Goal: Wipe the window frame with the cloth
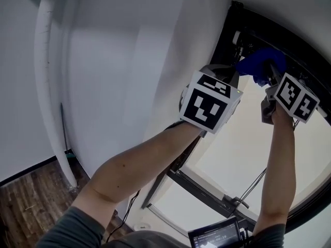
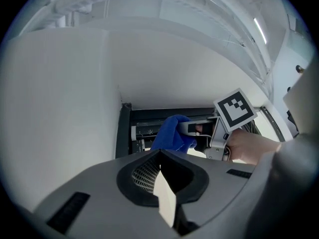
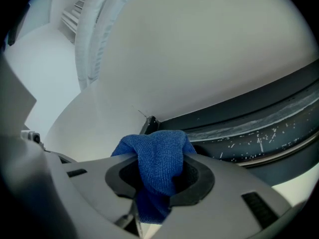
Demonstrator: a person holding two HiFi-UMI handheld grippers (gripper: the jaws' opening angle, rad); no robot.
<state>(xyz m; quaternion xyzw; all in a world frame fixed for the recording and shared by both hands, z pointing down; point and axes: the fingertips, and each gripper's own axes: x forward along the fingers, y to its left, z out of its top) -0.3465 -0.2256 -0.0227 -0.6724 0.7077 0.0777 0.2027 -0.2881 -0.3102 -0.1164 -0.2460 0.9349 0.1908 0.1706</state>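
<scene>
A blue cloth (image 1: 260,63) is bunched against the top corner of the black window frame (image 1: 228,39). My right gripper (image 1: 269,72) is shut on the cloth (image 3: 158,156), which fills the gap between its jaws and hangs below them. Just beyond, the frame's top rail (image 3: 259,133) is speckled with pale dust. My left gripper (image 2: 160,157) is raised beside it to the left, its jaws together with nothing between them. It faces the cloth (image 2: 172,132) and the frame's corner (image 2: 124,128). The left marker cube (image 1: 209,103) hides its jaws in the head view.
A white wall (image 1: 129,61) runs left of the frame, with a white curved pipe (image 1: 46,87) further left. Below are a wood floor (image 1: 26,195), a lower black frame bar (image 1: 201,187), a dangling cable (image 1: 129,205) and a small screen device (image 1: 217,236).
</scene>
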